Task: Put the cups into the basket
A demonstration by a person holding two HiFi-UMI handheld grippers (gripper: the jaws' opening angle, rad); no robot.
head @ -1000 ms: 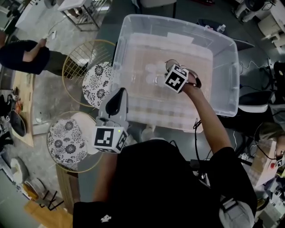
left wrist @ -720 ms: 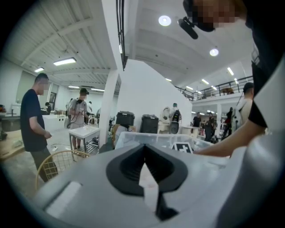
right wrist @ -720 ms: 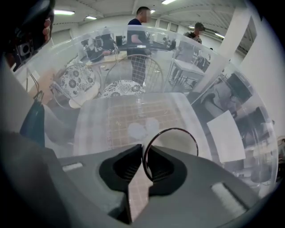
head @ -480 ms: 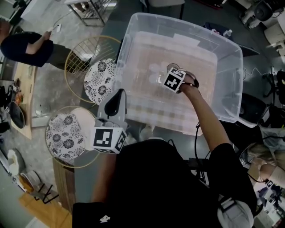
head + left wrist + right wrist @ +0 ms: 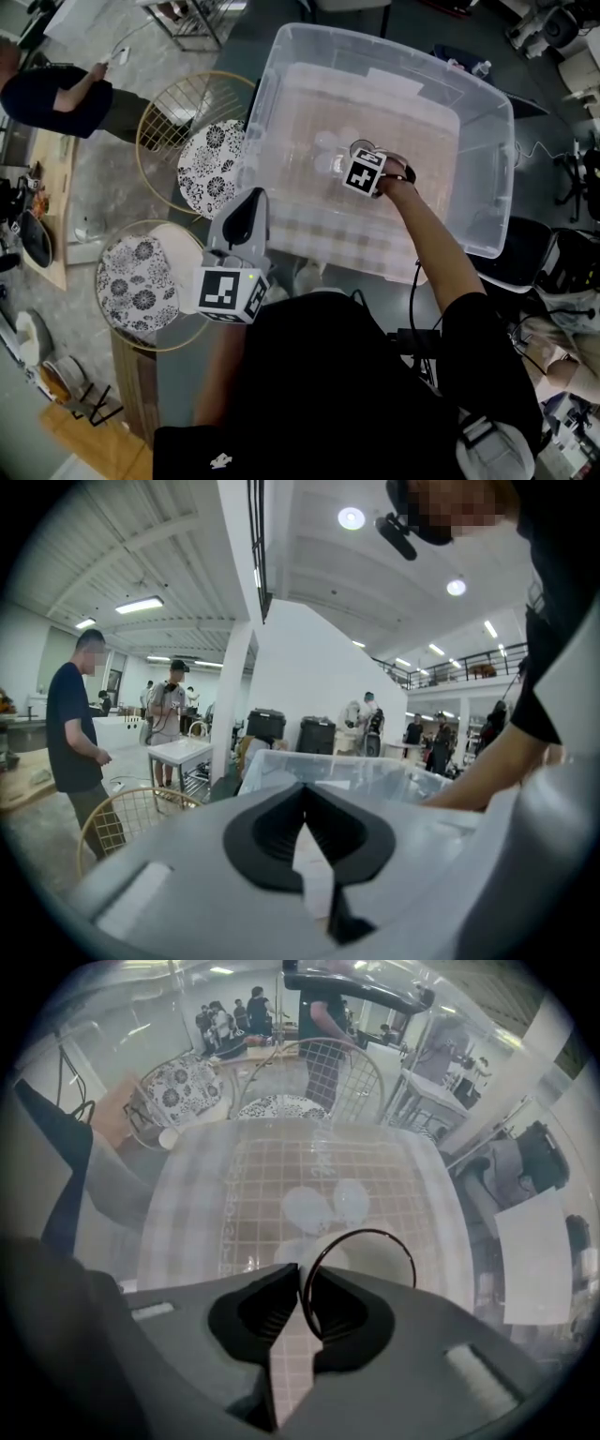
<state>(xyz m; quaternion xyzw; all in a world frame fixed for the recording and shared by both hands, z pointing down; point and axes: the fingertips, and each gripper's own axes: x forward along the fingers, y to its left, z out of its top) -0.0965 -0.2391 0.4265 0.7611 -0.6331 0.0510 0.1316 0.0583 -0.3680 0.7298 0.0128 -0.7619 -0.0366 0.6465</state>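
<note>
Now my right hand-held gripper (image 5: 302,1283) points straight down inside the clear basket (image 5: 478,187), near its middle, and its jaws are clamped on the wall of a dark-rimmed cup (image 5: 367,1258). One jaw sits inside the rim and the other outside. The cup hangs mouth-up above the basket's gridded floor; I cannot tell whether it touches bottom. Two pale cups (image 5: 305,1208) lie on that floor just beyond the held one, close together, towards the basket's far wall. My left hand-held gripper (image 5: 305,834) is outside the basket, by its near left corner and level with its rim, with its jaws together and nothing between them. Two wire stools with flowered cushions (image 5: 211,169) stand to the left of the basket, well apart from both grippers
</note>
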